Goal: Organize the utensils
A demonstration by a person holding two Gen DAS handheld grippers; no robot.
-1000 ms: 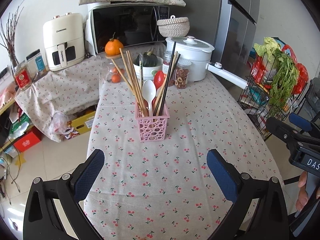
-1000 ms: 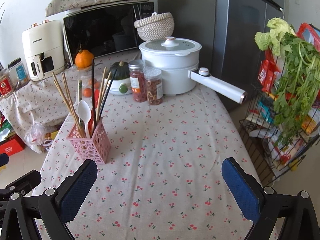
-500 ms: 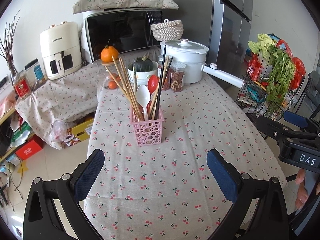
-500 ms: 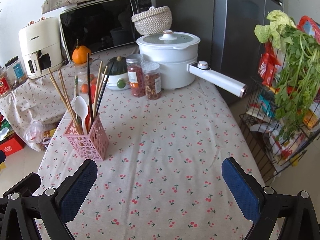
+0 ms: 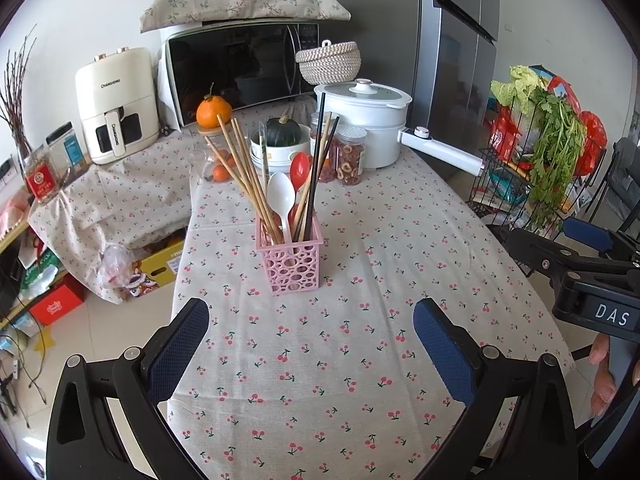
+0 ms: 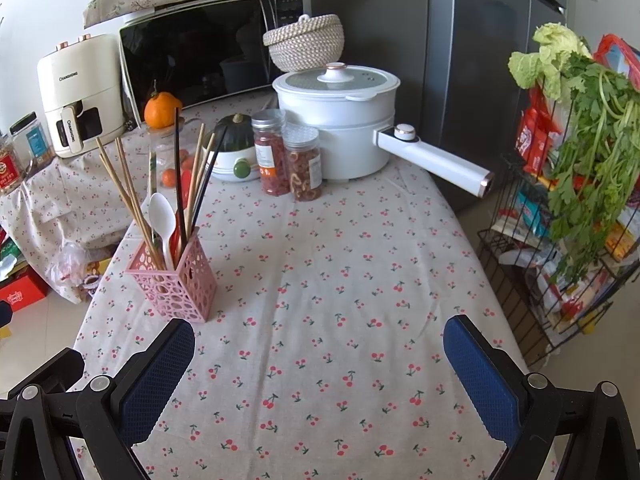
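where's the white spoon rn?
White spoon stands in the pink holder, center of the left wrist view, beside the red spoon and chopsticks.

A: What is behind the bench (image 5: 360,360)?

B: A white wall (image 5: 100,8), and a tall grey fridge (image 6: 480,60) in the corner. The bench has a cloth with small cherries.

A: And the floor?

B: Pale tiles (image 5: 132,320) on the left, with a red box (image 5: 56,306) on them. A lower shelf (image 5: 132,184) under the same cloth stands beside the bench. Daylight fills the room.
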